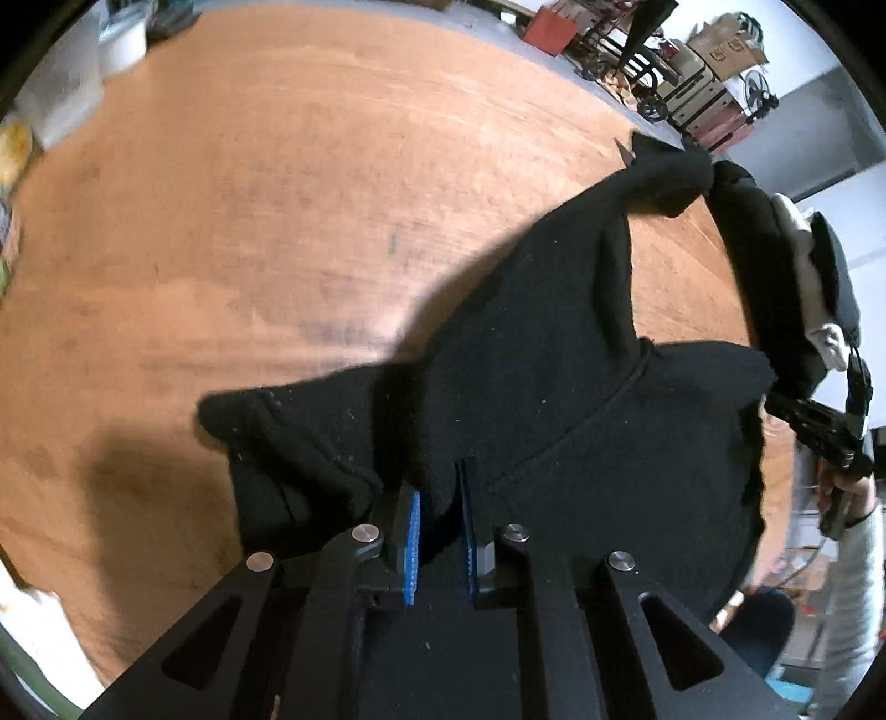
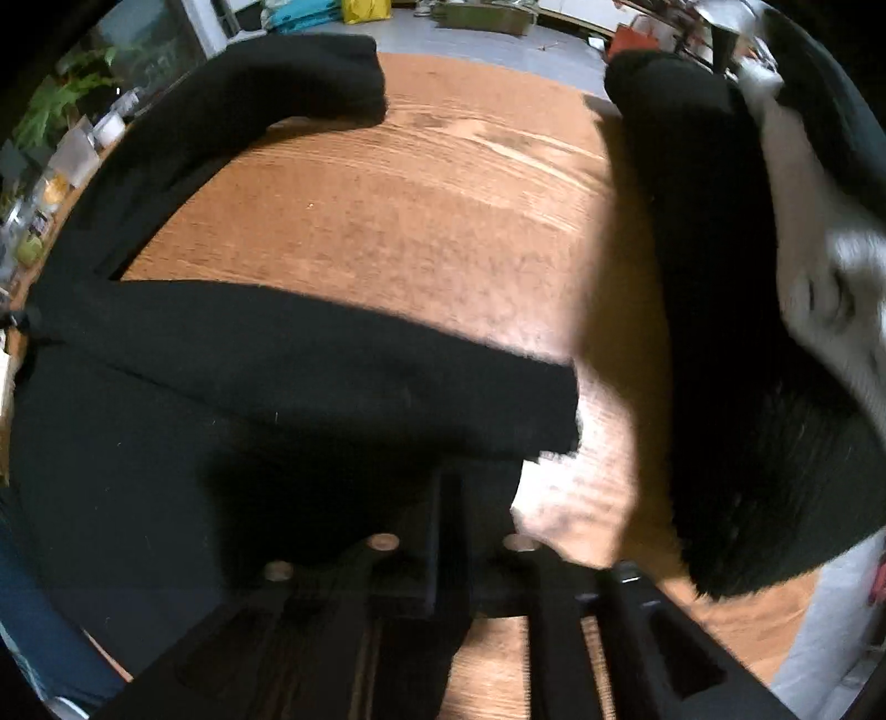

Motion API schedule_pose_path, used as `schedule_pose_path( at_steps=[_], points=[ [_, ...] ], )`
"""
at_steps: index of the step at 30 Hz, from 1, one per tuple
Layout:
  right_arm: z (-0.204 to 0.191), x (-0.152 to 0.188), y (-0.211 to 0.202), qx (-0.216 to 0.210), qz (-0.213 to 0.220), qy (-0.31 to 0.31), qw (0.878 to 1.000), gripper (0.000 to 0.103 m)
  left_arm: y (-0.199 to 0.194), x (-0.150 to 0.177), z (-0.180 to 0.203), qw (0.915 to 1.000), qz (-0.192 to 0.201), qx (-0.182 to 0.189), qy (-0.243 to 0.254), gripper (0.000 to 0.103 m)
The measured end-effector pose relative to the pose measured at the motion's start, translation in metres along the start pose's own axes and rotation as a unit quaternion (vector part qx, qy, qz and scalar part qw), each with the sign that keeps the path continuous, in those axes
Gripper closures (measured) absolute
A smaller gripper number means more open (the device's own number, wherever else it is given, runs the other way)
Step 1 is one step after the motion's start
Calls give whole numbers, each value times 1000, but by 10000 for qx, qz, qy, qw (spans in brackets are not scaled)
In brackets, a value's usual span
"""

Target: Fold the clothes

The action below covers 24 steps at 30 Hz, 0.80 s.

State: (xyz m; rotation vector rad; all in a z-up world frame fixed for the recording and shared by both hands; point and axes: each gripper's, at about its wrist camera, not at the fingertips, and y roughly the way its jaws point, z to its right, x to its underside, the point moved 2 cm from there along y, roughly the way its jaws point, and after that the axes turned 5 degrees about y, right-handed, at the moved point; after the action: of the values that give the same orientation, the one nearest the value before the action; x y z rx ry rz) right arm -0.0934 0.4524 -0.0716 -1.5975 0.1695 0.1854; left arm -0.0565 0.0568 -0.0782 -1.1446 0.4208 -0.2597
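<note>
A black fleece garment (image 1: 554,399) hangs over the brown wooden table (image 1: 277,221), with a sleeve (image 1: 664,171) trailing toward the far edge. My left gripper (image 1: 440,531) is shut on a fold of it, and black cloth fills the gap between the blue pads (image 1: 412,531). At the right, a hand holds my right gripper (image 1: 819,432) at the garment's raised edge. In the right wrist view the garment (image 2: 277,360) drapes over my right gripper (image 2: 451,487) and hides the fingertips. The jaws stand close together with cloth at them. Its sleeve (image 2: 249,94) curves along the far left.
A second dark piece with a white and grey part (image 2: 775,277) lies along the table's right side. Small packets and a plant (image 2: 55,111) line the left edge. Boxes, a red bag (image 1: 548,27) and carts stand on the floor beyond the table.
</note>
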Motion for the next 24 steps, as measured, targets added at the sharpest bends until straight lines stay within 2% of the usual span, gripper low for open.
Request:
schedule_pose_path(
  at_steps=[1, 2, 5, 9, 12, 16, 19, 21, 22, 23, 24],
  points=[
    [3, 2, -6, -98, 91, 85, 9999, 72, -6, 2, -3, 9999, 102, 47, -75, 89],
    [6, 4, -13, -190, 184, 173, 9995, 69, -13, 5, -7, 9996, 205, 94, -150, 89],
    [15, 1, -34, -238, 450, 403, 9979, 65, -35, 8, -15, 9967, 625, 202, -477, 85],
    [16, -15, -45, -306, 634, 606, 9957, 63, -41, 7, -18, 9903, 976, 563, -813, 69],
    [0, -26, -38, -358, 575, 475, 9966, 61, -25, 1, -14, 9909, 915, 602, -788, 66],
    [-40, -31, -28, -541, 477, 33, 9974, 50, -16, 1, -10, 9913, 897, 656, -699, 57],
    [-66, -33, -18, -554, 388, -275, 9973, 46, -12, 0, -14, 9919, 783, 770, -645, 57],
    [-79, -31, -6, -308, 236, -433, 9983, 49, -9, 0, -14, 9926, 717, 784, -590, 57],
    [-83, -30, -2, -224, 196, -464, 9985, 56, -10, -1, -13, 9924, 749, 808, -543, 58],
    [-85, -29, 2, -133, 148, -487, 9986, 70, -13, 0, -14, 9921, 791, 825, -508, 60],
    [-87, -28, 4, -56, 92, -502, 9987, 76, -16, 1, -15, 9920, 822, 818, -500, 70]
  ],
)
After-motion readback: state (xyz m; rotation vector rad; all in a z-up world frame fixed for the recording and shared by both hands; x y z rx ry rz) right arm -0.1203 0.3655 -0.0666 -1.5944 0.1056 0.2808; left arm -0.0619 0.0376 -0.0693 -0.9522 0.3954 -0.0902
